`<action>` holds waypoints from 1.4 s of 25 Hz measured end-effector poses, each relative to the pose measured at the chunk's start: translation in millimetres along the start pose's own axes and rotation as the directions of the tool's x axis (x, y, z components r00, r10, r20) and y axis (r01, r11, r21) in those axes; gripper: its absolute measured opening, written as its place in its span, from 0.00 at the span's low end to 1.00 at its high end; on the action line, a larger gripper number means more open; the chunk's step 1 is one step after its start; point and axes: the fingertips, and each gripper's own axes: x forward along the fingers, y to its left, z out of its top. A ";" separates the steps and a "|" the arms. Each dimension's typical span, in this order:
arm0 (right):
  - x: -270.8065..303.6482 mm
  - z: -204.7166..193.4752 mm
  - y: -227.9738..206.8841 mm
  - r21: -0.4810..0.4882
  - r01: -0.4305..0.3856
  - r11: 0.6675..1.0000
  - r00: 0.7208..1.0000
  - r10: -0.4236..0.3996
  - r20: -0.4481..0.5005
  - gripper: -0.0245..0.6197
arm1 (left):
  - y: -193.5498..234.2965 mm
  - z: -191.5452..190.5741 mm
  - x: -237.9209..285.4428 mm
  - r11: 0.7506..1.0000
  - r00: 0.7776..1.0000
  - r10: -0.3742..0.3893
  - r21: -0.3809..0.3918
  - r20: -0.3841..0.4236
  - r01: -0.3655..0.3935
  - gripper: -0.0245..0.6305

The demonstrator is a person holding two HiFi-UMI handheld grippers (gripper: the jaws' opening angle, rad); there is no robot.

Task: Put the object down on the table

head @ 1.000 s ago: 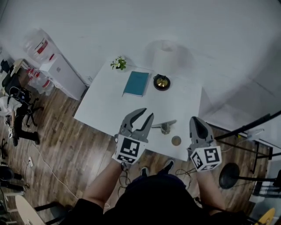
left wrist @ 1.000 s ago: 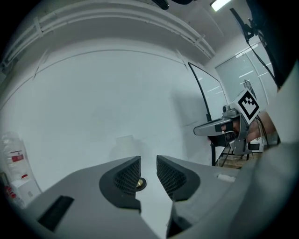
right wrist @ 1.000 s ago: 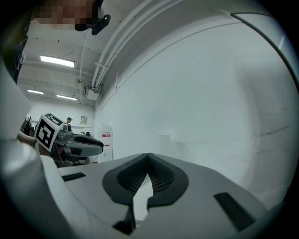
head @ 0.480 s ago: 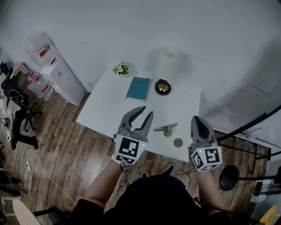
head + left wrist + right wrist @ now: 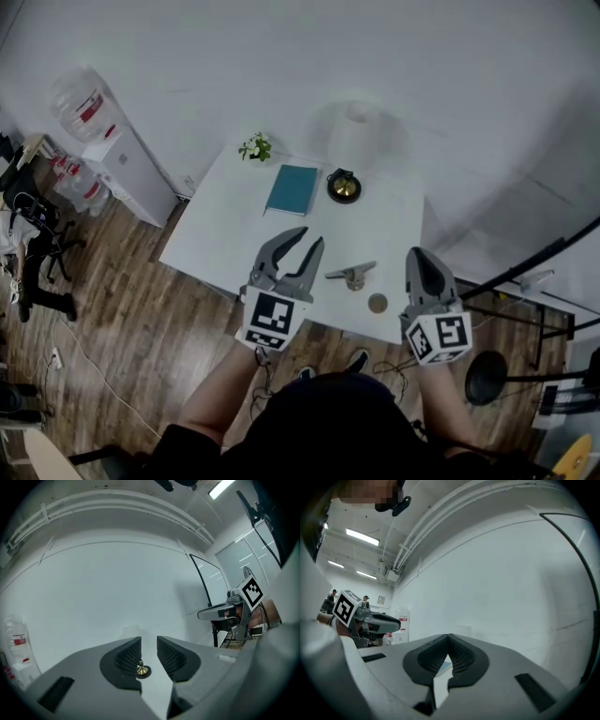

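Left gripper (image 5: 309, 238) gapes empty, right gripper (image 5: 420, 255) pinched on nothing; metal piece (image 5: 352, 274) lies on the table (image 5: 230, 234), so I'd hold both clear.

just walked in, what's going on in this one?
A person holds a two-jaw gripper in each hand, level, near the front edge of the white table. Neither carries anything: the left gripper has its jaws apart and empty, and the right gripper has its jaws together. A small silver metal piece and a round brass-coloured disc lie on the table just beyond them, so the put-down looks done.
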 end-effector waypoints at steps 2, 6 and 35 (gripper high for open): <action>-0.7 -0.4 1.4 0.001 -0.002 1.000 1.000 0.002 -0.001 0.05 | -1.5 -2.3 -1.0 1.000 1.000 -0.004 -0.015 -0.008 0.003 0.20; -1.8 -1.1 -0.1 0.001 -0.014 1.000 1.000 0.014 0.001 0.05 | -4.8 -1.3 1.5 1.000 1.000 -0.001 0.004 -0.003 0.001 0.20; 24.8 -45.7 -72.4 0.074 -0.079 0.994 0.995 0.083 -0.051 0.05 | -40.1 -33.5 87.5 1.000 0.995 0.005 -0.010 -0.100 -0.006 0.20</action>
